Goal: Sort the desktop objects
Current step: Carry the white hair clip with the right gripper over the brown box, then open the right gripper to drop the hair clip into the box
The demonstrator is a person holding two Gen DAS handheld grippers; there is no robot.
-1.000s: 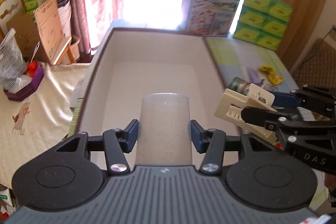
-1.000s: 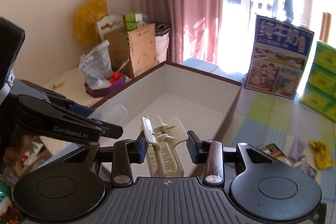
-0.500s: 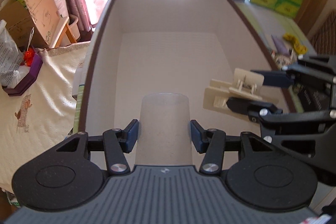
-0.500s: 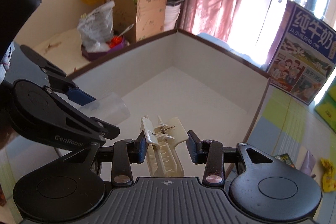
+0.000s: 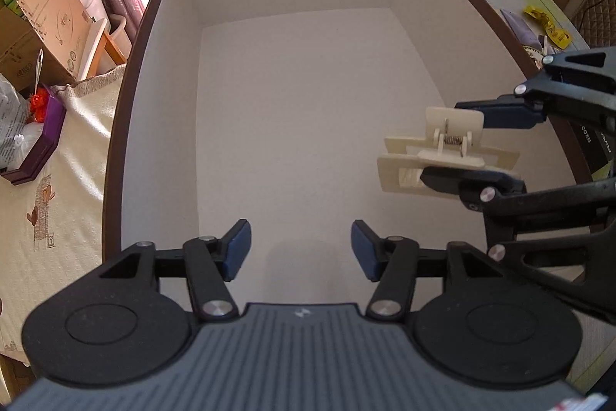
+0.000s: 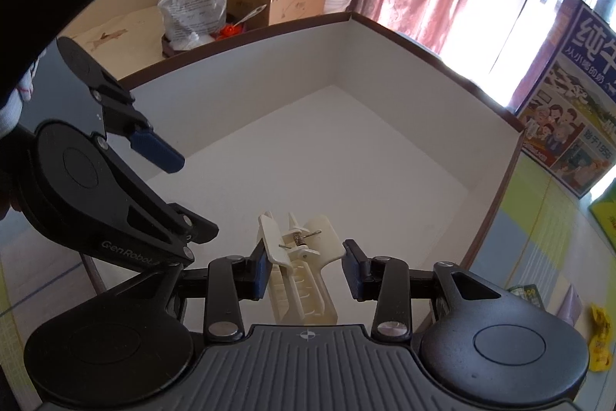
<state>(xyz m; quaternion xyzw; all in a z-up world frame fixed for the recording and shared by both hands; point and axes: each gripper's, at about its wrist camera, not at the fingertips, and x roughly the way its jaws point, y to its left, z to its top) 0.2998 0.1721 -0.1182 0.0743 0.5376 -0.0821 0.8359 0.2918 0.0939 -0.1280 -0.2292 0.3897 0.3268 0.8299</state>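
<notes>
Dominated in both views by a large white box (image 5: 161, 103) with a dark brown rim, its near wall hidden behind the gripper bodies and its base cut off below. Seen on the box floor only as a faint greyish patch between the left fingers; cannot tell whether shadow or object. Standing on a table (image 6: 539, 218) covered in green and yellow, mostly cut off at the right edge. Reaching over the box interior, left gripper (image 5: 300, 249) with fingers (image 5: 236, 249) spread wide, holding nothing. Coming in from the right, right gripper (image 6: 306, 268) with fingers pinching a cream plastic clip (image 6: 300, 257), held in the air above the box floor near the right wall; clip's lower end hidden behind the gripper body in the right wrist view.
</notes>
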